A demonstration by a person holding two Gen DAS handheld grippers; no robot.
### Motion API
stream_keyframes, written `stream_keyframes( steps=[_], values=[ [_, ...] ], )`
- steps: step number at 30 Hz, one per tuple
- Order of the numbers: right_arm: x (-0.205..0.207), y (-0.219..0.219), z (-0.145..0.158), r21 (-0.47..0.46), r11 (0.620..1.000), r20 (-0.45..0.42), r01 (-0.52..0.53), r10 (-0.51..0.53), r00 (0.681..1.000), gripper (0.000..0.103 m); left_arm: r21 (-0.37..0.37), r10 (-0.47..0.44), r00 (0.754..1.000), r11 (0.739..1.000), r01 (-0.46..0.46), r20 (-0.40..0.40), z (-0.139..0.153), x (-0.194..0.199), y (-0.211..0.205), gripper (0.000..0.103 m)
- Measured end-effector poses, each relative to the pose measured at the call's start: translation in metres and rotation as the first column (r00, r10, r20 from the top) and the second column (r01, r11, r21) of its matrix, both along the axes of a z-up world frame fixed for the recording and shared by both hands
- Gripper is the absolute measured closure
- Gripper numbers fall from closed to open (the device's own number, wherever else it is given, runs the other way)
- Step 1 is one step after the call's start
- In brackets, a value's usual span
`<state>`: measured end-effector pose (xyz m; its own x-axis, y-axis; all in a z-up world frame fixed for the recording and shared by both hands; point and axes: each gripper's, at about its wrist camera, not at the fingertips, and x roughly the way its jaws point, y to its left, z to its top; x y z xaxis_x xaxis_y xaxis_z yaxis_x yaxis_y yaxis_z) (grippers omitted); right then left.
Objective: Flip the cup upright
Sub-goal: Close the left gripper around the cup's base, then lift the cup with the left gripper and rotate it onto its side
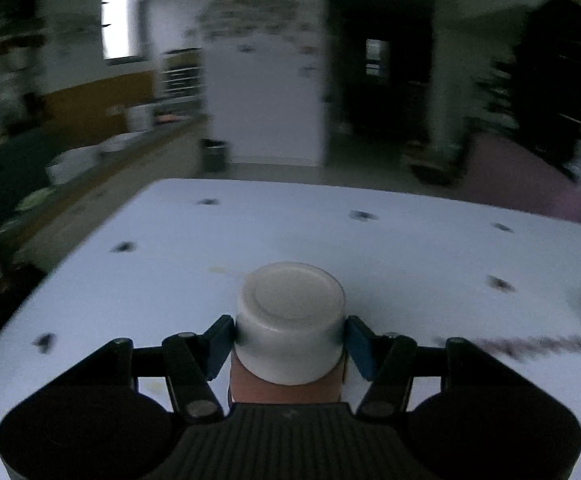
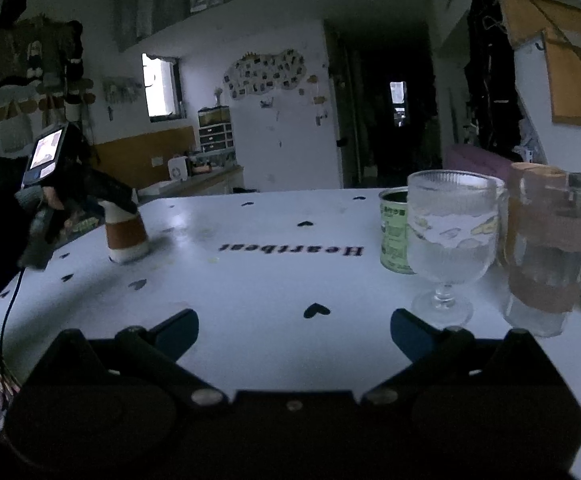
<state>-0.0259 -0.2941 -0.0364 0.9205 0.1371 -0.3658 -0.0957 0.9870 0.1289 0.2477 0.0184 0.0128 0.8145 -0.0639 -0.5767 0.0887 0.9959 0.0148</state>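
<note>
An upside-down cup [image 1: 290, 320], white with a brown band, stands on the white table [image 1: 410, 256], base up. My left gripper [image 1: 290, 340] is shut on its sides, blue pads pressed against it. In the right wrist view the same cup [image 2: 127, 236] stands mouth down at the table's left, with the left gripper [image 2: 102, 196] clamped on its upper part. My right gripper [image 2: 294, 330] is open and empty, low over the near table edge.
At the right stand a stemmed glass [image 2: 448, 236], a green tin [image 2: 394, 232] behind it, and a banded glass jar [image 2: 546, 248]. The table [image 2: 250, 280] carries black heart marks and the printed word "Heartbeat". A kitchen counter lies beyond on the left.
</note>
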Motion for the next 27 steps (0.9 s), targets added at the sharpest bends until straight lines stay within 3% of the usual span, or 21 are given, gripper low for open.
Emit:
stream_keyframes(
  steps=[6,10,16,18,23,27],
  values=[
    [-0.017,-0.011,0.004,0.016,1.0,0.035,0.022,-0.023,0.999,0.0,-0.037,-0.248,0.968,0.968,0.25,0.041,0.007,-0.068,-0.069,0.042],
    [-0.026,-0.019,0.007,0.026,0.999,0.044,0.036,-0.037,0.998,0.0,-0.048,-0.395,0.917,0.916,0.397,0.046,0.004,-0.103,-0.113,0.042],
    [-0.031,-0.031,0.004,0.053,0.997,0.023,0.047,-0.048,0.999,0.001,-0.041,-0.536,0.844,0.844,0.535,0.0,-0.017,-0.137,-0.164,0.042],
    [-0.032,-0.033,0.003,0.06,0.998,0.013,0.035,-0.036,0.999,0.008,-0.026,-0.555,0.831,0.831,0.555,-0.011,-0.026,-0.142,-0.171,0.042],
    [-0.028,-0.034,-0.005,0.085,0.996,-0.024,-0.014,0.016,1.0,0.023,-0.036,-0.558,0.83,0.83,0.557,-0.013,-0.028,-0.14,-0.174,0.041],
    [-0.018,-0.029,-0.01,0.14,0.986,-0.051,-0.089,0.097,0.994,0.051,-0.013,-0.531,0.848,0.847,0.531,0.015,-0.019,-0.146,-0.173,0.021]
  ],
)
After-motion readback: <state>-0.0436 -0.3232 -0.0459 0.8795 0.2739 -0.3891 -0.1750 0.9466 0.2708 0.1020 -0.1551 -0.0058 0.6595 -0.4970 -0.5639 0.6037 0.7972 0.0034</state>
